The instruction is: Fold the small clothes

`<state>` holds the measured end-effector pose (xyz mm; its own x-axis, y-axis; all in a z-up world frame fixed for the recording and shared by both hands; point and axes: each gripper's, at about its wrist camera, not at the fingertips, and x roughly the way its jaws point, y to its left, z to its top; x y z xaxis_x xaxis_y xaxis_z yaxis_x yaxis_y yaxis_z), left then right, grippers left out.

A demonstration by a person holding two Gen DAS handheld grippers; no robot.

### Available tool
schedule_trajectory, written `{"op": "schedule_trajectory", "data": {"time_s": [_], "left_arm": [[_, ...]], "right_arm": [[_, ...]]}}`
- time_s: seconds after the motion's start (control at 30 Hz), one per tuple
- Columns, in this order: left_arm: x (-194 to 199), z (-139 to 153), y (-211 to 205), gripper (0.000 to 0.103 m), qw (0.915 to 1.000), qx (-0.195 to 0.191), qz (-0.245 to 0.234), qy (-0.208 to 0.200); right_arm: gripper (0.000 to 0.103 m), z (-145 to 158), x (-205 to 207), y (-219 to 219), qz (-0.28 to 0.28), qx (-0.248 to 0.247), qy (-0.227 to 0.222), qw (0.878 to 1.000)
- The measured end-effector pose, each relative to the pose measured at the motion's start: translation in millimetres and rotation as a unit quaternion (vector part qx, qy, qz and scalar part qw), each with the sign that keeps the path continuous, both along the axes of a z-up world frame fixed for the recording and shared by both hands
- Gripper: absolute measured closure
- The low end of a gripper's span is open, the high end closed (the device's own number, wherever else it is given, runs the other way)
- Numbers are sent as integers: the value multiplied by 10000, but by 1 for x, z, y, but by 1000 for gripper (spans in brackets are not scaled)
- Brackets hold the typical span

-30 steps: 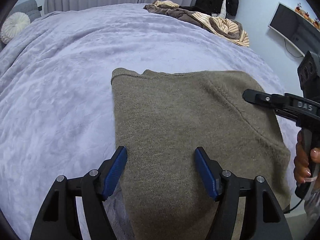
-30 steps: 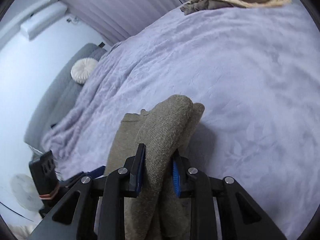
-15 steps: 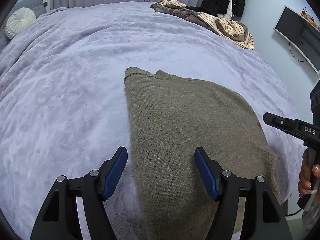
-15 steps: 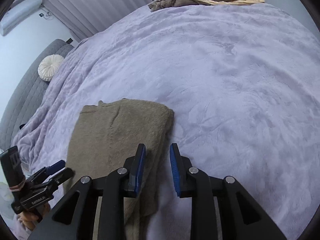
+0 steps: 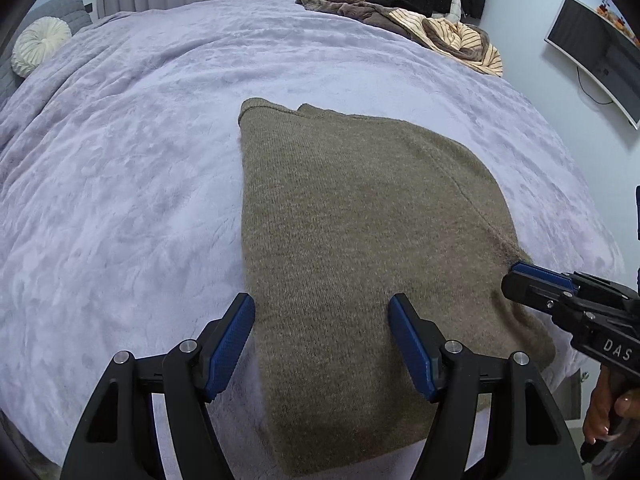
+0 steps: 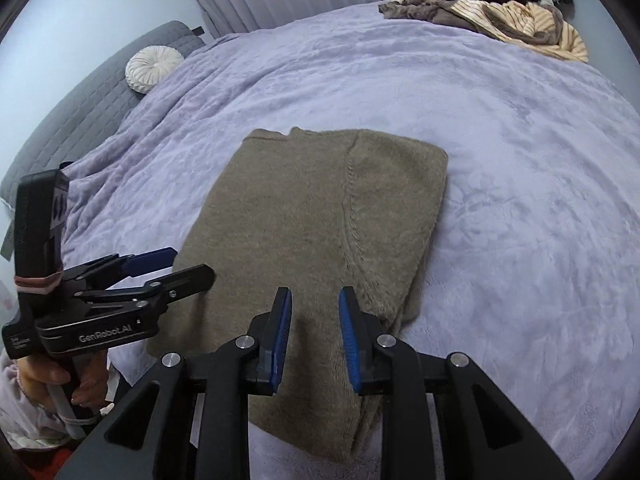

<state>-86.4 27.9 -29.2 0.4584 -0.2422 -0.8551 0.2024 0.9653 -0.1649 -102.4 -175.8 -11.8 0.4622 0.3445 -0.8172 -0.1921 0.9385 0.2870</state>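
A big bed [image 5: 120,200] with a soft purple blanket is filling most of both views. A pile of other clothes [image 5: 440,28] is sitting at the far right corner of the bed, and a round white pillow [image 6: 154,68] is sitting on the grey sofa far to the left.

The brown sweater [image 5: 360,240] is lying flat on the near part of the bed, partly folded. Its long way is running from near to far. The neck end is pointing far, and the bottom end is hanging close to the near edge of the bed. The right side looks already folded over, with a seam line running down it.

The left tongs [image 5: 322,346] are spread wide and are hovering over the near left part of the sweater, pinching nothing. The right tongs [image 6: 314,338] are only a little apart and are closing. They are hovering over the near right part of the sweater, and nothing is being squeezed between them.

I think the next step is folding the near end up toward the neck. To do it well, each pair of tongs should be pinching one near corner through all the layers, lifting together, and laying the end down straight so the edges are lining up and no bumps are showing.
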Motion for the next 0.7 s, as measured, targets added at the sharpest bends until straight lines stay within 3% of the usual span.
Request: {"op": "schedule_trajectory", "data": {"time_s": [0.2, 0.63, 0.7], "left_arm": [[-6, -12, 2, 31, 9997, -70, 128, 188], [-10, -15, 5, 29, 9995, -146, 151, 255], [-11, -13, 4, 29, 9997, -106, 100, 215]], "right_arm": [[90, -22, -7, -15, -269, 96, 179, 9994], [90, -16, -29, -20, -533, 55, 237, 9983], [83, -17, -33, -25, -688, -27, 360, 9970]]}}
